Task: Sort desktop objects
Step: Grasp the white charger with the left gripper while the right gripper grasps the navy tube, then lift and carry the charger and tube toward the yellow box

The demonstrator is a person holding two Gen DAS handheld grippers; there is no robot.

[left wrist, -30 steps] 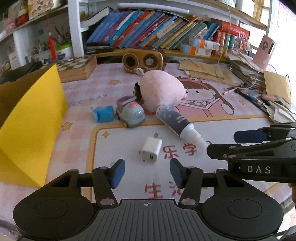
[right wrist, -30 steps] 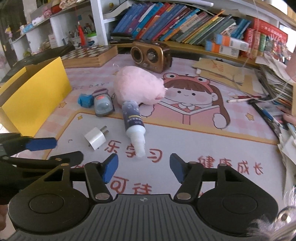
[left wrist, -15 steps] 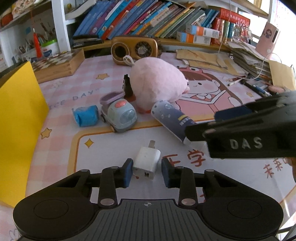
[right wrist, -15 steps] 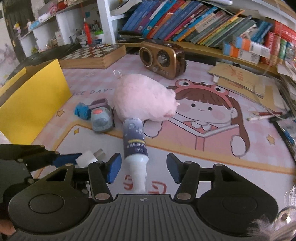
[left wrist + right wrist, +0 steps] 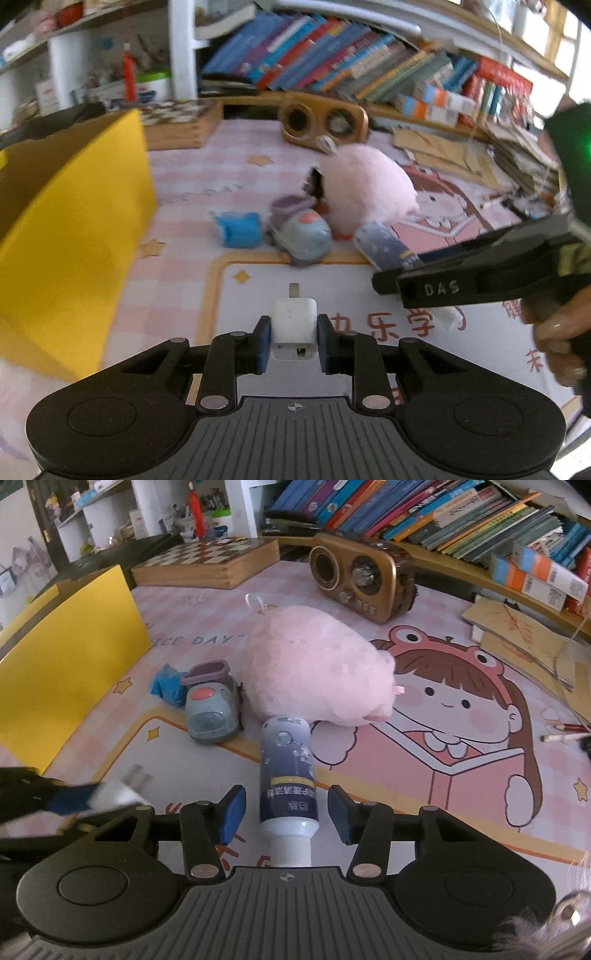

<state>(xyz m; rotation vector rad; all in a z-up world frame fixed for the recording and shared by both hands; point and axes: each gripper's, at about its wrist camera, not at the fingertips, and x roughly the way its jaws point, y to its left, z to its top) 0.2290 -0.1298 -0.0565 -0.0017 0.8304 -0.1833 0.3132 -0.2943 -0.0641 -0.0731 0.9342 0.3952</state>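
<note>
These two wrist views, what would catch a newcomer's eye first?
The big pink plush toy in the middle of the cartoon desk mat, then the yellow box at the left. Nearer, the left claw pinches a white charger, and the right claw straddles a lying spray bottle.

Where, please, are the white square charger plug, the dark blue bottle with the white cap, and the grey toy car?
white square charger plug (image 5: 294, 325), left wrist view, top face.
dark blue bottle (image 5: 288, 775), right wrist view, label.
grey toy car (image 5: 212, 709), right wrist view, roof.
</note>
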